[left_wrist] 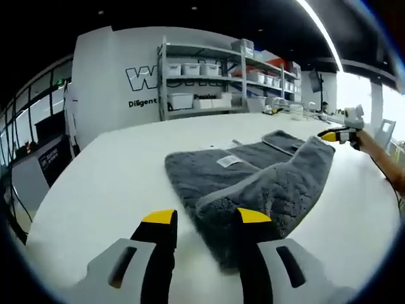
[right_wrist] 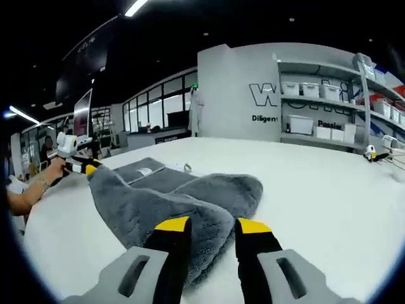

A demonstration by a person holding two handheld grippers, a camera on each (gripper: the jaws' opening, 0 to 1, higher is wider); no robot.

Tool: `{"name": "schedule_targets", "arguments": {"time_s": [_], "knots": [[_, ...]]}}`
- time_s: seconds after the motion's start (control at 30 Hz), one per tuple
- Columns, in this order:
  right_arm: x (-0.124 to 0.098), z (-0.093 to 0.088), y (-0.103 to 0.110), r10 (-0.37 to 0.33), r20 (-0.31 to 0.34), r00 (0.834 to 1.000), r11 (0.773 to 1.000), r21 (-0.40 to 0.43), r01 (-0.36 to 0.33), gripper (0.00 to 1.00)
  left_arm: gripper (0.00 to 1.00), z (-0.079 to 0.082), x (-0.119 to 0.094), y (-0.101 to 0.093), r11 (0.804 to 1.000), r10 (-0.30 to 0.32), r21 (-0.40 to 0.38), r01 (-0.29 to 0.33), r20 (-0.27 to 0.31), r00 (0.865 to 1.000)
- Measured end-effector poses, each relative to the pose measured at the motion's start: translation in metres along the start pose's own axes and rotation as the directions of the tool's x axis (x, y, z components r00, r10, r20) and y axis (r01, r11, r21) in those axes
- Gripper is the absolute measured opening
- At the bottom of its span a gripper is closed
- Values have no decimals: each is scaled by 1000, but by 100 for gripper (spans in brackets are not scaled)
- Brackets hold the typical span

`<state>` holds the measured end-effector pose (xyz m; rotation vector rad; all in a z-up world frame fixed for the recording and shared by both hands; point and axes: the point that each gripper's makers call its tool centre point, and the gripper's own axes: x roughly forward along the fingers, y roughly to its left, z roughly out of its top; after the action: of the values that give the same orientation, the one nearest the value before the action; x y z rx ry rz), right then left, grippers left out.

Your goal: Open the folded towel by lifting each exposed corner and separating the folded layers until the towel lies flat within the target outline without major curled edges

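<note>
A grey towel [left_wrist: 253, 171] lies partly folded on the white table [left_wrist: 120, 183], with a white label [left_wrist: 228, 161] on its lower layer. My left gripper [left_wrist: 205, 218] hovers at the near corner; its jaws stand apart, the towel edge rests against the right jaw and table shows beside the left one. My right gripper [right_wrist: 212, 226] is shut on a thick bunched fold of the towel [right_wrist: 190, 202], and its yellow tips [left_wrist: 330, 135] hold that raised corner at the far right. At the far left the left gripper [right_wrist: 81, 167], held by a hand, meets the opposite towel corner.
Grey shelving [left_wrist: 209, 79] with white bins stands against the back wall behind the table. Small objects [left_wrist: 278, 109] and another yellow-tipped tool [right_wrist: 373, 154] lie near the table's far edge. A person's forearm [left_wrist: 380, 155] reaches in from the right.
</note>
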<state>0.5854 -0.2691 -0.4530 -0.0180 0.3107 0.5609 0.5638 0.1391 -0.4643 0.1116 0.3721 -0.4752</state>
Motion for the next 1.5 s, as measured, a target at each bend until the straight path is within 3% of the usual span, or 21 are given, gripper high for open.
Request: {"name": "schedule_targets", "arguments": {"time_s": [0.07,0.17,0.3,0.63,0.73,0.83,0.87,0.93,1.03,1.13,1.2,1.3,1.33,1.4,1.5], "knots": [[6,-5,-2,-9,-16,1000,1000,16,9,24,32,-1,1,-1,1000,-3,9,3,-1,1000],[12,-15,4,17,-36,999,1000,-12,-17,8,26,-1,3,-4,1000,-25,0,25,4,1000],[10,-11,5,23,-31,999,999,-41,-24,3,17,2,4,-8,998,-28,61,27,17,999],[-14,6,22,76,5,997,989,-126,-75,1,10,18,-12,-13,994,-50,102,45,50,998],[-24,6,28,89,10,996,975,-207,-85,1,10,24,-20,-18,993,-83,91,77,68,994],[-35,7,39,156,15,988,968,-200,-150,1,10,27,-29,-25,988,-128,96,122,68,989],[-37,8,39,165,12,986,966,-203,-159,1,10,25,-32,-31,980,-168,112,162,46,985],[-41,8,45,208,-10,978,942,-269,-203,1,10,29,-37,-35,966,-203,172,193,47,978],[-52,10,62,308,-28,951,899,-317,-301,1,10,29,-43,-40,953,-252,183,241,36,967],[-65,6,74,380,-61,923,860,-342,-377,1,10,25,-51,-50,922,-330,215,322,3,944],[-73,0,78,416,-95,905,821,-388,-418,1,10,19,-57,-56,905,-374,210,370,-20,927],[-81,-9,82,469,-133,873,791,-377,-482,1,9,7,-62,-60,882,-415,213,420,-71,907],[-84,-15,83,486,-160,859,771,-385,-507,1,9,6,-62,-60,879,-412,229,418,-78,908],[-87,-22,80,487,-180,855,754,-407,-515,1,9,-5,-65,-64,854,-429,264,449,-131,894],[-94,-29,84,533,-210,819,720,-396,-570,1,8,-15,-68,-68,841,-457,235,487,-172,873]]}}
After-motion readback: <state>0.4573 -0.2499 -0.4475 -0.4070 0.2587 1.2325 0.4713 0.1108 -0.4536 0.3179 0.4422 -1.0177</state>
